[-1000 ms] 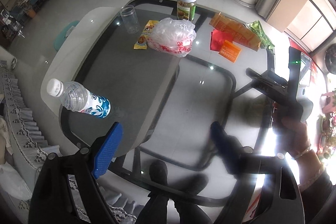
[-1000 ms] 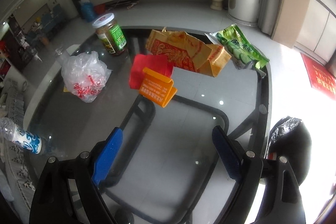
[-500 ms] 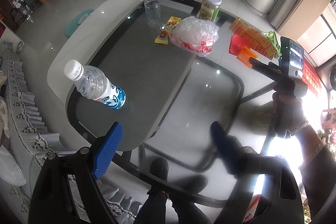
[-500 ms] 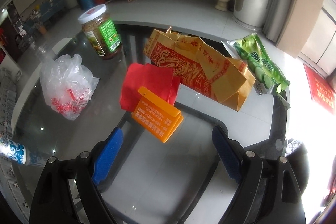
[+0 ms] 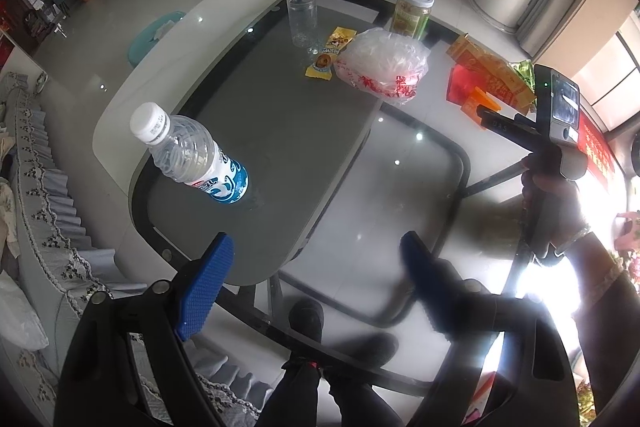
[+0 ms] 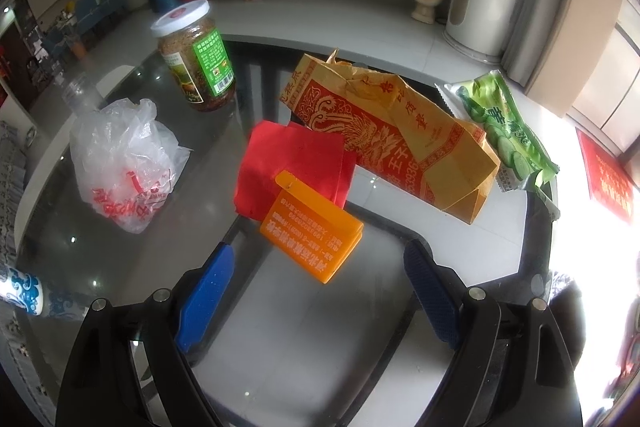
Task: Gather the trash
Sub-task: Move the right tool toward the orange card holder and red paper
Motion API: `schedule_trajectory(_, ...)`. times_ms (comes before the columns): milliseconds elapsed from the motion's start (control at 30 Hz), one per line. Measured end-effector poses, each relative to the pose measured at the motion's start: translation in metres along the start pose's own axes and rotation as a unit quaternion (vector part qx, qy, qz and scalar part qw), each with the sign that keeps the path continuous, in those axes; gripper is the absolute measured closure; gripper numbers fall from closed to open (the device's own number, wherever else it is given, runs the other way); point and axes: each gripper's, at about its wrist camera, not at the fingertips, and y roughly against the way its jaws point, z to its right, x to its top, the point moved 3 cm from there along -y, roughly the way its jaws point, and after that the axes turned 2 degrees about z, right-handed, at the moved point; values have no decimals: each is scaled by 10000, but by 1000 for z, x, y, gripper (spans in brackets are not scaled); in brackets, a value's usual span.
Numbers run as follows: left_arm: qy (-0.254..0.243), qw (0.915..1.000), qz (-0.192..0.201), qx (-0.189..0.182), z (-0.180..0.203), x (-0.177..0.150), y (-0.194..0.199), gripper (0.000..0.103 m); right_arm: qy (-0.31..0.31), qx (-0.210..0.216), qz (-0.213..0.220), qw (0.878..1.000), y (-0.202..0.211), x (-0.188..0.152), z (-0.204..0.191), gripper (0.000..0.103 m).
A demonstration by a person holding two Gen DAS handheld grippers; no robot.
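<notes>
hovering | left gripper (image 5: 316, 279) agape | right gripper (image 6: 320, 291) agape, tilted down

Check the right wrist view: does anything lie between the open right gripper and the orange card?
No. In the right wrist view only bare glass table separates the right gripper, jaws open and empty, from the orange card, which overlaps the red packet behind it.

On the glass table (image 5: 280, 131): 1 water bottle (image 5: 192, 157), 1 lidded jar (image 6: 196, 61), 1 empty clear jar (image 5: 303, 19), 1 plastic bag (image 6: 120, 163), 1 orange box (image 6: 312, 233), 1 red packet (image 6: 292, 159), 1 yellow paper bag (image 6: 400, 139), 1 green wrapper (image 6: 504, 131), 1 small yellow wrapper (image 5: 330, 53).
</notes>
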Motion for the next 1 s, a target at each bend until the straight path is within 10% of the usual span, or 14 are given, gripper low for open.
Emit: schedule_trajectory(1000,-2,10000,-83,15,-5,-7,-8,20,-16,-102,-175,9998,-20,4,-3,43)
